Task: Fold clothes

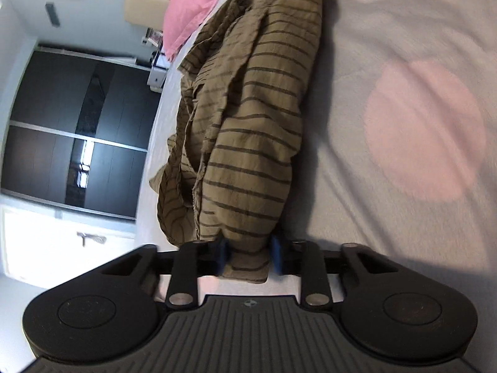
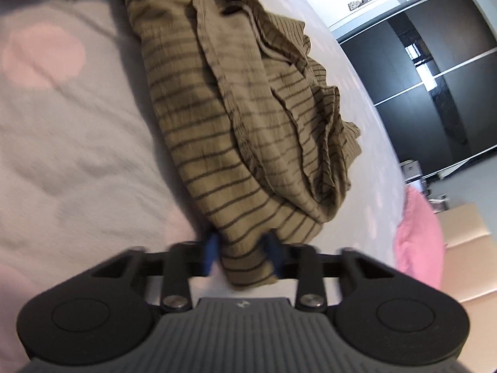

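An olive-tan garment with thin dark stripes (image 1: 248, 118) lies bunched and stretched across the bed. My left gripper (image 1: 248, 256) is shut on one end of it, the cloth pinched between its blue pads (image 1: 222, 255). In the right wrist view the same striped garment (image 2: 223, 118) runs away from me, and my right gripper (image 2: 240, 253) is shut on its other end between blue pads (image 2: 275, 248). The garment hangs folded lengthwise between the two grippers, with loose folds spilling to one side.
The bed has a pale grey cover with large pink dots (image 1: 422, 130) (image 2: 43, 56). A pink pillow (image 1: 192, 9) (image 2: 416, 233) lies near a cream headboard (image 1: 143, 3). A dark sliding-door wardrobe (image 1: 77, 130) (image 2: 435, 87) stands beyond the bed edge.
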A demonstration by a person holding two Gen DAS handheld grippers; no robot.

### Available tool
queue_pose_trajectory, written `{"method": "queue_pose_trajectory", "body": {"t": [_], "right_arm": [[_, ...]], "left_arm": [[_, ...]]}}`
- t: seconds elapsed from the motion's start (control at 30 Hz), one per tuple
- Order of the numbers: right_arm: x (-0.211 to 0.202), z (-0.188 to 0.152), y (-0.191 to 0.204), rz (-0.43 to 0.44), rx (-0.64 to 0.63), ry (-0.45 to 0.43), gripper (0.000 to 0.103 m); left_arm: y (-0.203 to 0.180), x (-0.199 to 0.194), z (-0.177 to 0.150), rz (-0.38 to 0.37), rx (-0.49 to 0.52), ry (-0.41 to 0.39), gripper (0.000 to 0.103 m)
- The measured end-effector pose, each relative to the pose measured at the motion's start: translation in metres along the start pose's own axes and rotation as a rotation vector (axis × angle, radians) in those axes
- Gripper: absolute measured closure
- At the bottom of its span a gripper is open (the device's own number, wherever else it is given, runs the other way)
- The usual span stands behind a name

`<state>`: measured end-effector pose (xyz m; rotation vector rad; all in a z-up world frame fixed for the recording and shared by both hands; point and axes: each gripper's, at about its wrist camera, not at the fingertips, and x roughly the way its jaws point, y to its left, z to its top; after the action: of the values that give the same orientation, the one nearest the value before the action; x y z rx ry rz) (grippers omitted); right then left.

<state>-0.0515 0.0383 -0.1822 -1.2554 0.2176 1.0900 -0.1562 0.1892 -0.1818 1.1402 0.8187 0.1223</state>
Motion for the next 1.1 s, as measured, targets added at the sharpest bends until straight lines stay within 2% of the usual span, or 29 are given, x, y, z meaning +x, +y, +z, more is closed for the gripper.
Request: {"method": "queue_pose_trajectory", "body": {"t": [0.03,0.07,0.23,0.33,0.53,0.67,0.87,1.1], "right_arm": [[0.0,0.0,-0.002,-0.007,-0.001,-0.003,0.093],[0.0,0.0,-0.003,-0.014,-0.002,-0.006,0.097],[-0.011,0.002,-0.017,-0.03,-0.005,-0.023,0.099],[-0.028,0.003,-0.024,-0.017,-0.029,-0.027,0.099],[-0.06,-0.002,-0.028,0.068,-0.08,-0.01,0.099],[-0.086,-0.011,-0.016,0.139,-0.129,0.009,0.099],[-0.097,-0.023,0.0,0.249,-0.175,0.046,0.099],[-0.077,-0.024,0.013,0.273,-0.256,0.082,0.098]], "left_arm": [[0.004,-0.001,0.0,-0.011,-0.012,0.005,0.095],[0.007,-0.003,0.0,-0.019,-0.019,0.008,0.096],[0.032,-0.018,0.0,-0.096,-0.054,0.023,0.1],[0.036,-0.038,-0.002,-0.131,-0.037,0.024,0.102],[0.034,-0.083,-0.008,-0.198,0.015,0.026,0.103],[0.031,-0.113,-0.012,-0.244,0.049,0.028,0.103],[0.003,-0.131,-0.021,-0.352,0.095,0.027,0.103],[-0.009,-0.11,-0.022,-0.45,0.083,0.054,0.103]]}}
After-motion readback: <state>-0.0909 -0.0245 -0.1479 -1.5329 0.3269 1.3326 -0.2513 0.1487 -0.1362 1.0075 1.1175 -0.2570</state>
